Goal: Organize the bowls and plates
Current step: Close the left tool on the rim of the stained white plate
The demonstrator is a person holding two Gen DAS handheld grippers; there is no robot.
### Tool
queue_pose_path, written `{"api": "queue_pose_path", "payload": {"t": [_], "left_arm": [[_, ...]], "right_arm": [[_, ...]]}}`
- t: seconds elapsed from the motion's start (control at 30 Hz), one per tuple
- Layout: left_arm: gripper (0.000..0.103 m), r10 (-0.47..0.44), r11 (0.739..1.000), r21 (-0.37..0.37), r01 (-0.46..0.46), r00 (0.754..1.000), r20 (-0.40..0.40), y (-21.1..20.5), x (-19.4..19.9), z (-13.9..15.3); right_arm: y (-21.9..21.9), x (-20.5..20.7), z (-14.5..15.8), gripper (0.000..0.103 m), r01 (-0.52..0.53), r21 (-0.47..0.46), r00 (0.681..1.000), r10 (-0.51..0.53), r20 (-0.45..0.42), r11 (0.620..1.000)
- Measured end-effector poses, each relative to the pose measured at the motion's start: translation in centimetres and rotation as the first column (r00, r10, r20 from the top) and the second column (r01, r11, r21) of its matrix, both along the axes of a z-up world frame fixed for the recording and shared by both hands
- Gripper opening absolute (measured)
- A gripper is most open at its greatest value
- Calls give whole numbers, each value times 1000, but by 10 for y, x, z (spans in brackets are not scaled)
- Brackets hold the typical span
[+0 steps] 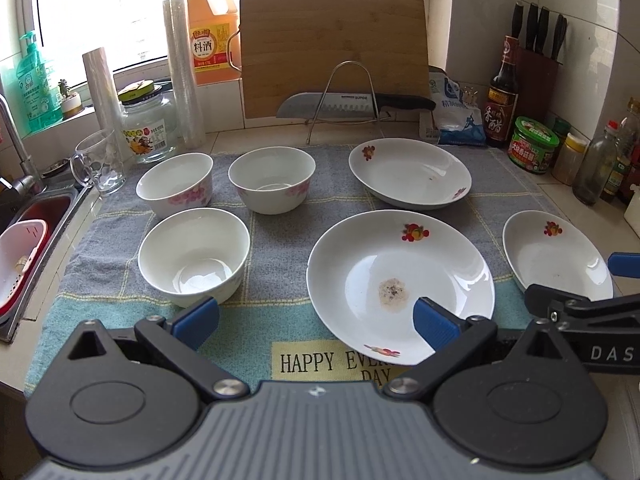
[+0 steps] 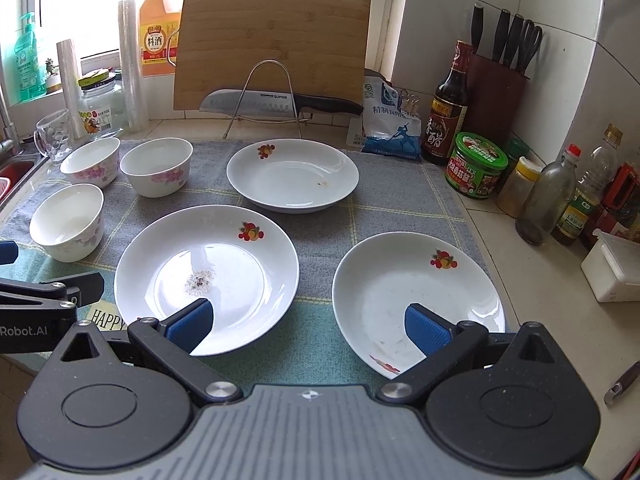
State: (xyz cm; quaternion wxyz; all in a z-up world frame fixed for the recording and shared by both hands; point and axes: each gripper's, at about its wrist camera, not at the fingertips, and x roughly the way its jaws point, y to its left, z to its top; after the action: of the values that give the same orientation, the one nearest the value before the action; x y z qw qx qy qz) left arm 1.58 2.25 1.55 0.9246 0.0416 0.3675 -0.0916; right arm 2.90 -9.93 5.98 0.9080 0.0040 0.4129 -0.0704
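Observation:
Three white bowls stand on the grey-teal towel [image 1: 280, 240]: a near bowl [image 1: 194, 254], a back-left bowl [image 1: 175, 184] and a back-middle bowl [image 1: 272, 180]. Three fruit-print plates lie to their right: a large soiled plate [image 1: 400, 280], a back plate [image 1: 410, 172] and a right plate [image 1: 556, 256]. My left gripper [image 1: 316, 320] is open, low at the towel's front edge between the near bowl and the soiled plate. My right gripper [image 2: 308, 326] is open between the soiled plate [image 2: 206, 272] and the right plate [image 2: 416, 296].
A cutting board [image 1: 334, 48] and knife [image 1: 352, 104] on a wire rack stand at the back. Glass mug [image 1: 98, 162], jar and sink [image 1: 36, 232] are at left. Sauce bottles [image 2: 450, 108], jars and a knife block [image 2: 496, 92] line the right wall.

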Motion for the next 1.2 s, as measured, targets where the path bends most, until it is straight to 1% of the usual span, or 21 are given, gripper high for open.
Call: {"api": "queue_pose_path", "payload": {"t": [0.13, 0.2, 0.3, 0.37, 0.47, 0.53, 0.63, 0.73, 0.83, 0.97, 1.07, 1.2], "left_arm": [[102, -84, 995, -46, 83, 996, -11, 3, 8, 0], [102, -125, 991, -50, 124, 992, -14, 0, 12, -2], [102, -161, 986, -33, 161, 987, 13, -8, 16, -3], [102, -192, 980, -52, 192, 981, 18, -13, 21, -2], [102, -234, 971, -47, 236, 971, 37, -24, 29, -1], [102, -251, 967, -22, 253, 966, 54, -34, 33, -1], [102, -285, 959, 19, 284, 957, 61, -51, 40, -1], [102, -320, 948, 17, 319, 945, 68, -66, 48, 1], [102, -342, 940, 23, 341, 939, 49, -84, 61, 0], [102, -384, 923, 16, 384, 923, 37, -108, 73, 1], [102, -432, 902, 27, 431, 902, 20, -129, 82, -1], [102, -515, 857, 14, 516, 857, -21, -158, 95, -6]], "right_arm": [[-8, -6, 0, 103, 29, -22, 999, -29, 26, 999], [-14, -9, -1, 103, 57, -38, 998, -56, 25, 998], [-30, -19, -4, 103, 105, -64, 994, -104, 21, 992], [-42, -25, -7, 103, 129, -70, 992, -128, 24, 989], [-63, -30, -25, 103, 142, -54, 990, -143, -9, 988], [-75, -30, -39, 103, 144, -41, 989, -146, -35, 989], [-91, -30, -65, 103, 132, 9, 989, -130, -74, 991], [-105, -26, -84, 103, 120, 63, 989, -114, -91, 991], [-116, -18, -98, 103, 102, 76, 990, -94, -100, 992], [-125, -10, -101, 103, 33, 69, 997, -27, -77, 997], [-131, -6, -101, 103, -18, 77, 997, 24, -76, 997], [-137, -7, -101, 103, -46, 81, 997, 51, -63, 996]]}}
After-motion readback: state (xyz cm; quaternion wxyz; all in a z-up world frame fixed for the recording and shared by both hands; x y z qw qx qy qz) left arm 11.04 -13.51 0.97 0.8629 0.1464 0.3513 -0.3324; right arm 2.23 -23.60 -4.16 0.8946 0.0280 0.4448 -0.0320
